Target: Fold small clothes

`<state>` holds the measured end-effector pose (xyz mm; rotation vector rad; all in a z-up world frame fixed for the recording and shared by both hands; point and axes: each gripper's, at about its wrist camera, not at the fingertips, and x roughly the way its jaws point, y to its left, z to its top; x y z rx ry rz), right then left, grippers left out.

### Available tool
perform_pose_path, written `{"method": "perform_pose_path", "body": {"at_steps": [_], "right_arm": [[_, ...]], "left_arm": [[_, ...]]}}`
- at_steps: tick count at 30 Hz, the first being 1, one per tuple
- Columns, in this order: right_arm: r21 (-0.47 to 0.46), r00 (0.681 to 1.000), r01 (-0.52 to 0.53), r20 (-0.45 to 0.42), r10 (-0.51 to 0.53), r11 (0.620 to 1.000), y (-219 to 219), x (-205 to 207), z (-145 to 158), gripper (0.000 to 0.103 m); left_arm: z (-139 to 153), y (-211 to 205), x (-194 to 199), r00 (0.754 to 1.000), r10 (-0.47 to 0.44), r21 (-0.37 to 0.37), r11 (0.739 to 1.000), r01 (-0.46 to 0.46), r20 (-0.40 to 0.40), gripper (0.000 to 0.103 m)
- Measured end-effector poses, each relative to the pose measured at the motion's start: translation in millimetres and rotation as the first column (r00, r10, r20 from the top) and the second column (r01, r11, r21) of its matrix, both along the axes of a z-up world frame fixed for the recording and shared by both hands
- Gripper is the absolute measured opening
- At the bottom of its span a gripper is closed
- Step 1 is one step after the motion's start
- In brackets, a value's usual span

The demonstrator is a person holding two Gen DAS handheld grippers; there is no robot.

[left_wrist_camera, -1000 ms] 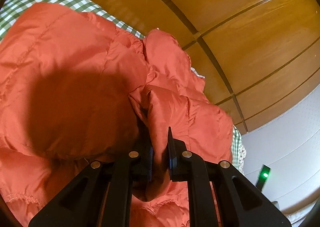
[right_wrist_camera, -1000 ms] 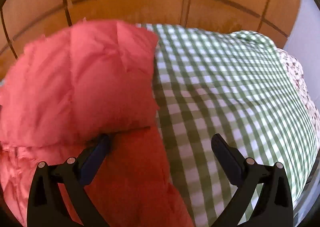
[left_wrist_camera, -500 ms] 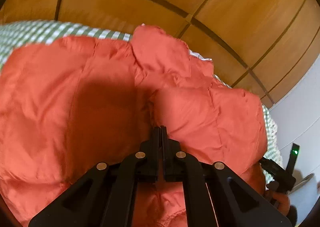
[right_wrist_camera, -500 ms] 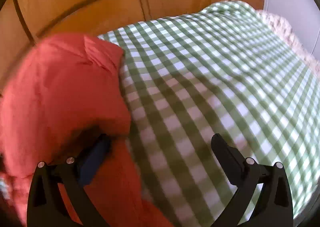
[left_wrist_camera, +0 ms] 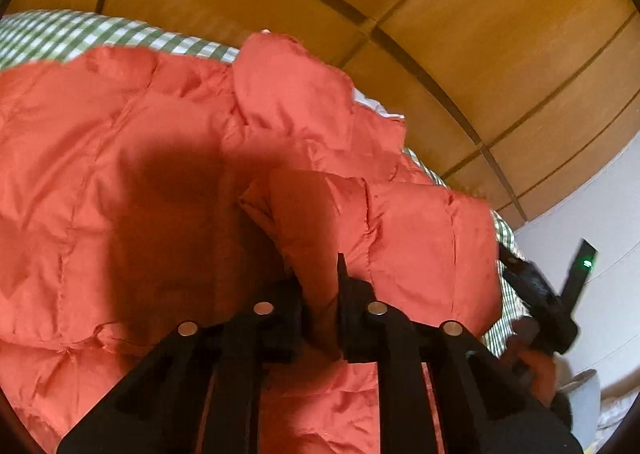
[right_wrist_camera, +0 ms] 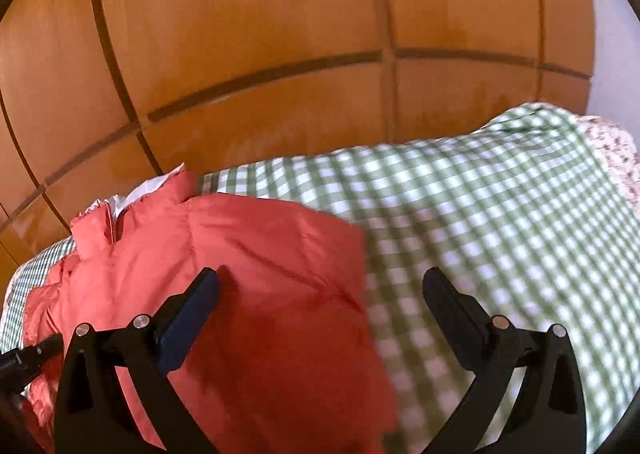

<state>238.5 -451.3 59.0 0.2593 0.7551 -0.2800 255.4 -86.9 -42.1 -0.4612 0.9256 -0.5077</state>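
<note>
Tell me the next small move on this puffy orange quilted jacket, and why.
Probably carry the pinched fold across the jacket's body and lay it flat. The left gripper is shut on a fold of the puffy orange quilted jacket, while the right gripper is open over the jacket's edge on the green checked cover, free to steady it.

My left fingers (left_wrist_camera: 344, 294) hide the pinched fold of the orange jacket (left_wrist_camera: 160, 173); the frame crops its lower edge; the checked cloth (right_wrist_camera: 460, 234) blurs.
</note>
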Motion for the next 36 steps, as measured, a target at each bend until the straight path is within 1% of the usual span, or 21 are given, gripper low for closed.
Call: {"method": "perform_pose_path", "body": {"at_steps": [2, 3, 4, 5, 6, 9, 12, 13, 14, 17, 18, 20, 21, 23, 26, 27, 29, 30, 32, 34, 36], "right_arm": [[-0.13, 0.99, 0.079, -0.109, -0.093, 0.988, -2, 13, -20, 0.101], [-0.111, 0.986, 0.104, -0.12, -0.117, 0.988, -12, 13, -33, 0.101], [-0.053, 0.987, 0.109, -0.116, -0.114, 0.993, -19, 8, -42, 0.101], [0.042, 0.988, 0.111, -0.117, -0.105, 0.993, -28, 5, -53, 0.101], [0.083, 0.988, 0.104, -0.12, -0.094, 0.991, -31, 3, -56, 0.101], [0.065, 0.99, 0.102, -0.105, -0.095, 0.993, -32, -4, -43, 0.101], [0.088, 0.996, 0.08, 0.018, -0.082, 0.993, -32, -14, -17, 0.101], [0.077, 0.996, 0.08, 0.028, -0.082, 0.994, -31, -12, -12, 0.101], [0.05, 0.996, 0.082, 0.018, -0.083, 0.995, -30, -6, -10, 0.101], [0.003, 0.992, 0.073, -0.104, -0.072, 0.997, -33, 30, -32, 0.101], [-0.015, 0.982, 0.117, -0.145, -0.118, 0.993, -40, 37, -46, 0.101], [-0.002, 0.958, 0.234, -0.168, -0.231, 0.972, -58, 38, -60, 0.101], [0.023, 0.949, 0.269, -0.179, -0.26, 0.963, -66, 37, -65, 0.101], [0.065, 0.953, 0.265, -0.169, -0.251, 0.962, -71, 33, -67, 0.101], [0.05, 0.952, 0.28, -0.147, -0.27, 0.959, -72, 21, -55, 0.101], [0.027, 0.949, 0.291, -0.136, -0.285, 0.956, -70, 10, -45, 0.101], [0.015, 0.962, 0.266, -0.064, -0.265, 0.964, -61, -10, -19, 0.101], [0.015, 0.972, 0.233, -0.025, -0.233, 0.972, -54, -20, -7, 0.101], [-0.037, 0.986, 0.16, 0.048, -0.159, 0.986, -32, -36, 14, 0.101], [-0.036, 0.996, 0.074, 0.043, -0.073, 0.997, -16, -34, 13, 0.101], [-0.054, 0.998, 0.06, -0.033, -0.062, 0.997, -4, -24, -3, 0.101]], "left_arm": [[14, 2, -1, 0.998, 0.012, 0.07, 0.997, -0.017, 0.06, 0.005], [16, 6, 2, 0.997, 0.024, 0.103, 0.994, -0.032, 0.075, 0.005], [13, 8, 6, 0.998, 0.021, 0.118, 0.993, -0.029, 0.065, 0.004], [5, 9, 10, 0.999, 0.014, 0.15, 0.988, -0.021, 0.047, 0.004], [-2, 7, 11, 0.999, 0.004, 0.181, 0.983, -0.013, 0.051, 0.004], [-12, 0, 6, 0.995, -0.029, 0.251, 0.968, 0.004, 0.095, 0.005], [-15, 1, 4, 0.994, -0.015, 0.232, 0.973, -0.012, 0.112, 0.005], [-16, 3, 5, 0.994, -0.008, 0.218, 0.976, -0.016, 0.109, 0.005], [-15, 5, 6, 0.994, -0.002, 0.206, 0.978, -0.021, 0.111, 0.006], [-15, 2, 9, 0.993, -0.008, 0.247, 0.969, -0.021, 0.118, 0.008], [-15, 1, 9, 0.992, -0.014, 0.266, 0.964, -0.021, 0.128, 0.019], [-21, -3, 8, 0.987, -0.042, 0.32, 0.947, -0.01, 0.157, 0.025], [-27, -3, 8, 0.987, -0.049, 0.313, 0.95, -0.002, 0.156, 0.025], [-33, 0, 8, 0.987, -0.044, 0.293, 0.956, -0.004, 0.156, 0.025], [-29, 4, 7, 0.988, -0.04, 0.279, 0.96, -0.004, 0.151, 0.026], [-25, 6, 6, 0.989, -0.029, 0.28, 0.96, -0.014, 0.147, 0.033], [-13, 16, -3, 0.989, 0.012, 0.259, 0.965, -0.05, 0.146, 0.047], [-4, 22, -11, 0.986, 0.042, 0.227, 0.971, -0.079, 0.163, 0.053], [13, 27, -25, 0.971, 0.092, 0.183, 0.974, -0.134, 0.221, 0.057], [26, 13, -31, 0.961, 0.066, 0.186, 0.975, -0.119, 0.269, 0.058], [28, -12, -27, 0.964, 0.001, 0.251, 0.965, -0.07, 0.265, 0.058]]}}
